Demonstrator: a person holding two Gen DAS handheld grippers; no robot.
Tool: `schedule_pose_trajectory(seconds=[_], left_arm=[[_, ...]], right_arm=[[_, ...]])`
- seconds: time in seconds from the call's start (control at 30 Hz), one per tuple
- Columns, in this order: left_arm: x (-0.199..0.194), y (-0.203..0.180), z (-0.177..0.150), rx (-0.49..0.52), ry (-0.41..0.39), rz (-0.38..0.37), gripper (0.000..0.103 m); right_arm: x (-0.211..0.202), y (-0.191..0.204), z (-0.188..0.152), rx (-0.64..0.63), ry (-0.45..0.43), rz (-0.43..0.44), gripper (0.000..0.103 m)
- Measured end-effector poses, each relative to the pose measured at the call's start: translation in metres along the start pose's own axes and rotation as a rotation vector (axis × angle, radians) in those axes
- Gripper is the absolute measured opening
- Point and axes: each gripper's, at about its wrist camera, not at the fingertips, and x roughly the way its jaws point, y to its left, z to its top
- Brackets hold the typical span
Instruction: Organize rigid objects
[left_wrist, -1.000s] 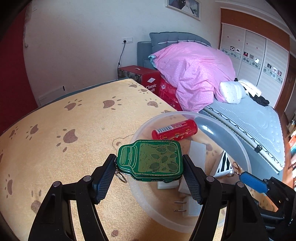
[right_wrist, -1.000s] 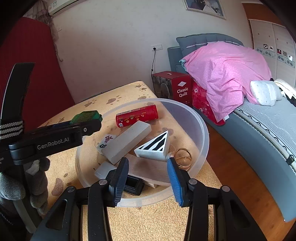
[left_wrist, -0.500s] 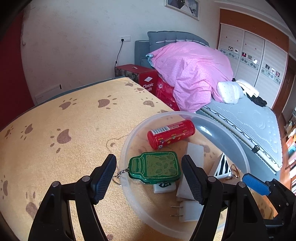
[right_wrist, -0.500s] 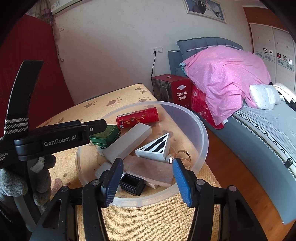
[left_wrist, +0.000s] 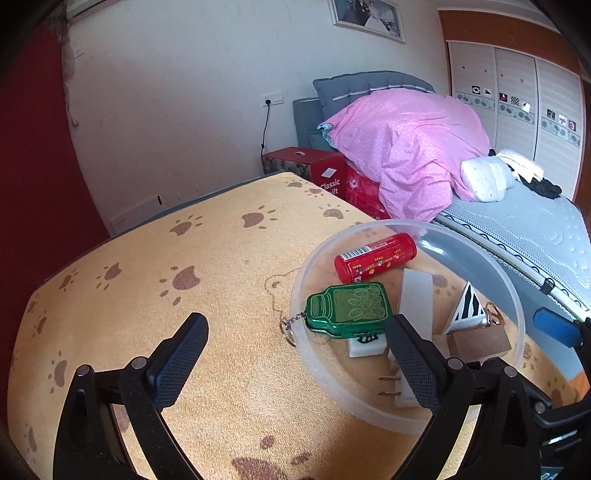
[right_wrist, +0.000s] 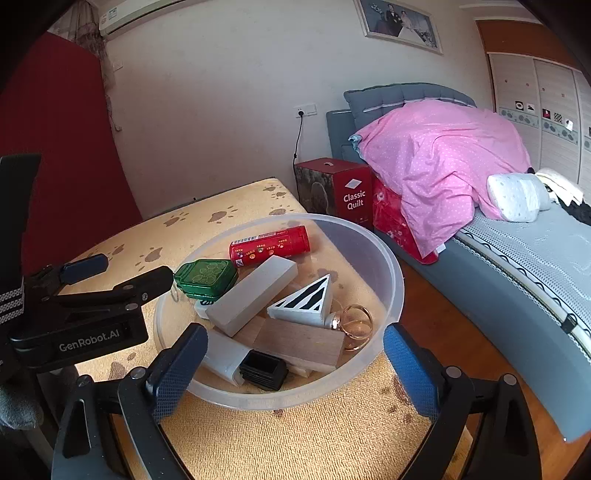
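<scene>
Several rigid objects are lying inside the clear bowl (right_wrist: 391, 280), which serves as the landmark here. Green tin (right_wrist: 205, 277): resting at the bowl's left rim, leaning on a white tile, its key chain (left_wrist: 290, 325) hanging out over the rim onto the paw-print cloth (left_wrist: 147, 280). Red tube (right_wrist: 269, 246): lying on its side at the far side of the bowl. Grey block (right_wrist: 251, 300): sitting slantwise across the middle of the bowl, just beside the tin. Striped wedge (right_wrist: 304, 301), wooden block (right_wrist: 299, 345), gold ring (right_wrist: 356, 321) and black cap (right_wrist: 263, 369): crowding the near half of the bowl.

Left gripper (left_wrist: 297, 363): its jaws have just been opening and are standing wide with nothing between them; it is hovering just outside the bowl's left rim, with the tin lying free beyond its right finger. Right gripper (right_wrist: 295, 369): its jaws have likewise just been opening and are gaping wide, straddling the bowl's near rim without pressing on anything.

Progress, as judged: the gathering is looking nearly complete, since no loose object is showing on the cloth outside the bowl; only the trailing chain is remaining to be tucked in.
</scene>
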Motion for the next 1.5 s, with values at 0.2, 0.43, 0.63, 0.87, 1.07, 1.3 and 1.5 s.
schedule_pose_trajectory(seconds=[0.2, 0.43, 0.63, 0.87, 1.07, 1.3, 1.5], left_arm=[[-0.017, -0.002, -0.008, 0.030, -0.046, 0.041, 0.100], [-0.029, -0.004, -0.013, 0.045, -0.063, 0.088, 0.103], [-0.036, -0.001, -0.017, 0.035, -0.062, 0.093, 0.103], [-0.041, 0.001, -0.020, 0.028, -0.058, 0.098, 0.103], [-0.044, -0.004, -0.022, 0.045, -0.063, 0.104, 0.103], [-0.042, -0.007, -0.023, 0.055, -0.056, 0.108, 0.103], [-0.039, -0.005, -0.024, 0.048, -0.043, 0.097, 0.103]], right_arm=[[-0.005, 0.005, 0.001, -0.020, -0.012, -0.037, 0.102], [-0.009, 0.006, -0.001, -0.026, -0.004, -0.075, 0.103], [-0.011, 0.011, -0.005, -0.051, 0.011, -0.094, 0.103], [-0.014, 0.024, -0.009, -0.128, 0.027, -0.127, 0.103], [-0.015, 0.023, -0.009, -0.135, 0.026, -0.145, 0.103], [-0.013, 0.019, -0.009, -0.127, 0.035, -0.151, 0.103], [-0.011, 0.020, -0.010, -0.130, 0.043, -0.150, 0.103]])
